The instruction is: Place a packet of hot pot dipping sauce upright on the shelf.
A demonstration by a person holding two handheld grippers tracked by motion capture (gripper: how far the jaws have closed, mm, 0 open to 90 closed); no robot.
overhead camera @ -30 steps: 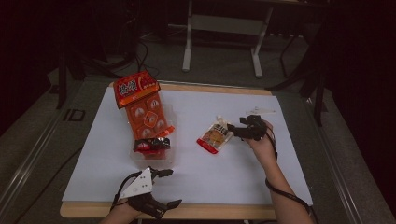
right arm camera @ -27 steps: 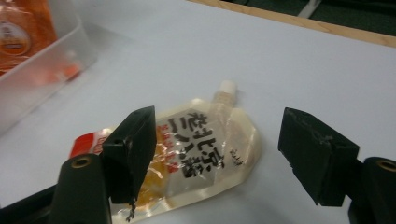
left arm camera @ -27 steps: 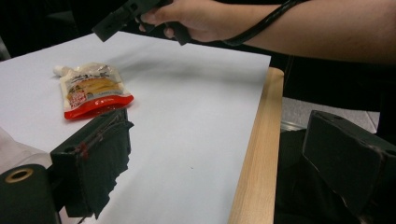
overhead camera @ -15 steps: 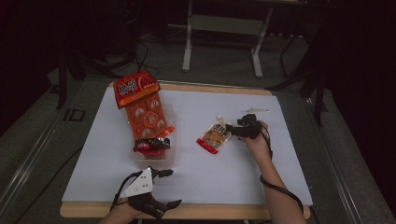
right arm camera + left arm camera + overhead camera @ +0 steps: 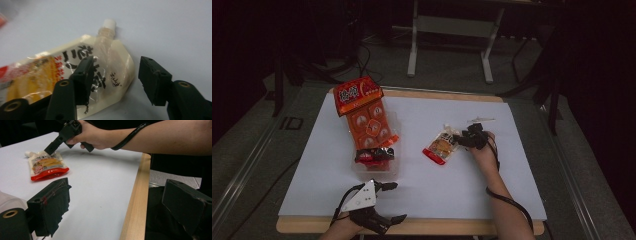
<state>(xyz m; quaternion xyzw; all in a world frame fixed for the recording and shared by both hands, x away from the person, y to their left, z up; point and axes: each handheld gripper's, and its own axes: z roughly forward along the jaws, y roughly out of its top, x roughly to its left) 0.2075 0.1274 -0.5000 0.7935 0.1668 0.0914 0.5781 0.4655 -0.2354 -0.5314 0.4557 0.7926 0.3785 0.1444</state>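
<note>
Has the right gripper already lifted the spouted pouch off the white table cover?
No: in the left gripper view the spouted pouch lies flat on the white table cover, with the right gripper just reaching its upper edge.

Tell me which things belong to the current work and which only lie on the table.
In the work:
- spouted pouch
- right gripper, jaws closing around the pouch's upper corner, not yet gripping

Lying about:
- orange snack pack
- clear plastic tray
- left gripper, open, idle at the near edge
</note>
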